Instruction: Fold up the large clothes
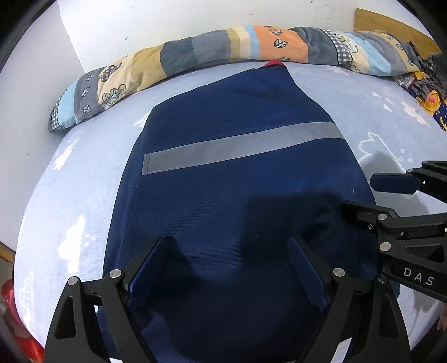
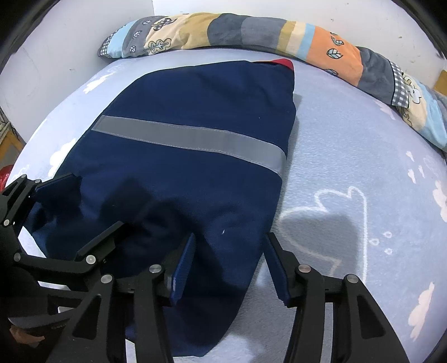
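Navy blue cloth fills the middle of both views: a large garment (image 1: pixel 237 178) lies flat on a pale blue bed sheet (image 1: pixel 75 178) printed with white clouds, folded into a long block with a grey reflective stripe (image 1: pixel 240 146) running across it. A sliver of red fabric (image 1: pixel 275 63) peeks out at its far end.

At the far left of the left wrist view something red and shiny (image 1: pixel 11 296) shows beside the bed edge. The left gripper (image 1: pixel 232 248) hovers over the near part of the garment, its jaws spread wide with nothing between them but the cloth below; whether the tips press on the fabric cannot be told. To its right, the right gripper (image 2: pixel 232 245) is also released, jaws apart, straddling the garment's right edge: one finger (image 2: pixel 184 265) lies over the navy cloth, the other over the bare sheet.

Along the far side of the bed, against the white wall (image 1: pixel 139 25), a rolled patchwork blanket (image 1: pixel 245 42) stretches across. At the far right sits a wooden headboard (image 1: pixel 391 25) and a crumpled dark patterned cloth (image 1: pixel 427 86).
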